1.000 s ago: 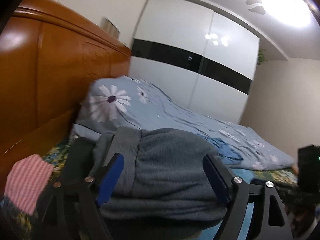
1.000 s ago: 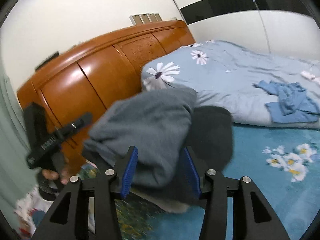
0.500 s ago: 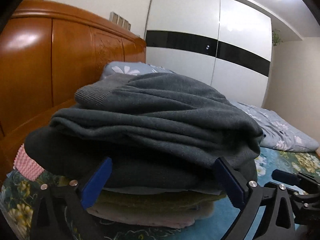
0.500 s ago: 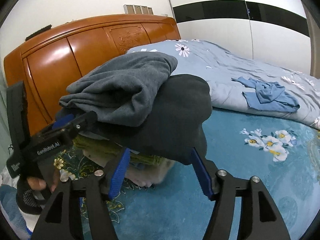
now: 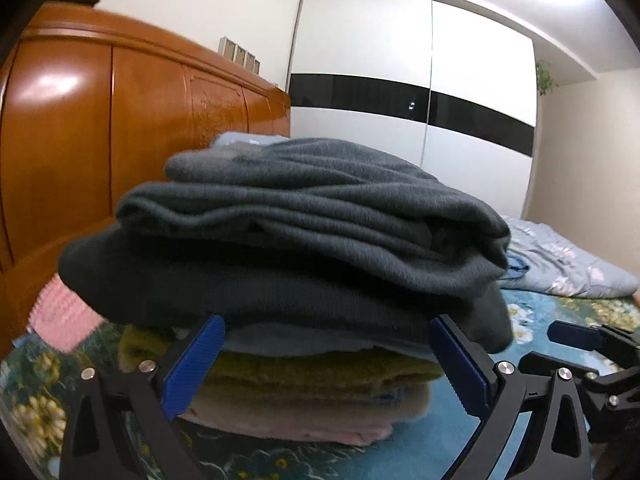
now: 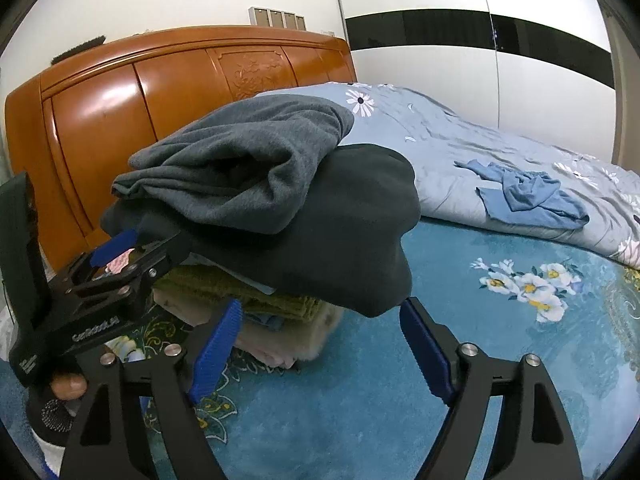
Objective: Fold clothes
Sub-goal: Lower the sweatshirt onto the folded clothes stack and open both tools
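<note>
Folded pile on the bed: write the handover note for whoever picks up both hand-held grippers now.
Left hand-held gripper: open, holding nothing, its pads at the pile's front edge.
Right hand-held gripper: jaws opening, nothing gripped, low at the pile's corner.
Grey garment: folded, on top of the pile, over the dark garment.
Done: grey garment stacked.
Left: the crumpled blue garment on the quilt is unfolded; likely next.

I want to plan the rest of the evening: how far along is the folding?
Done: a folded stack sits on the bedsheet, grey garment on top. In hand: nothing; left gripper open, right gripper's jaws opening, empty. Left: the crumpled blue garment on the quilt.
</note>
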Action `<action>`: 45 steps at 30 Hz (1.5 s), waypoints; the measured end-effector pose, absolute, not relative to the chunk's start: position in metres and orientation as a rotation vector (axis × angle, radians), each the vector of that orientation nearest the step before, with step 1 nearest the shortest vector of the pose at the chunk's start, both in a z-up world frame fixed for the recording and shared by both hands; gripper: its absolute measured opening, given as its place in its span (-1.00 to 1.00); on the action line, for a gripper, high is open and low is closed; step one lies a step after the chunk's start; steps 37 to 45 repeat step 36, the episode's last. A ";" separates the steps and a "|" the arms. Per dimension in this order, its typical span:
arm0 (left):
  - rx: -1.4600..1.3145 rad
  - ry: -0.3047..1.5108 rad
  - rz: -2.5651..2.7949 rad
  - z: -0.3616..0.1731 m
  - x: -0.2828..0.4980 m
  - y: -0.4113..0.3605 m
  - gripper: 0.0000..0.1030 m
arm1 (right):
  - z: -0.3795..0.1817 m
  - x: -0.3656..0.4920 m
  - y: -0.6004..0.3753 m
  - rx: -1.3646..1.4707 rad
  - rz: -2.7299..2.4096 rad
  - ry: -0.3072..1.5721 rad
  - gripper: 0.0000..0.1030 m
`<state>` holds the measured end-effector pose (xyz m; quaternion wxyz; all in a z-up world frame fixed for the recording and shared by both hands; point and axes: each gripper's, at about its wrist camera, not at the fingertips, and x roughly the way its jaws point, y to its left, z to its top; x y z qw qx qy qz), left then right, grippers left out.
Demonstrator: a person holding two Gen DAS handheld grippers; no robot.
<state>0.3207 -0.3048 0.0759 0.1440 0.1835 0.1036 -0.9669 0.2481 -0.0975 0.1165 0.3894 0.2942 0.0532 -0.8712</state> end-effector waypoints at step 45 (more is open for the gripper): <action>0.564 0.128 -2.617 0.058 0.321 -0.278 1.00 | 0.110 0.265 -0.101 0.726 -2.234 0.156 0.99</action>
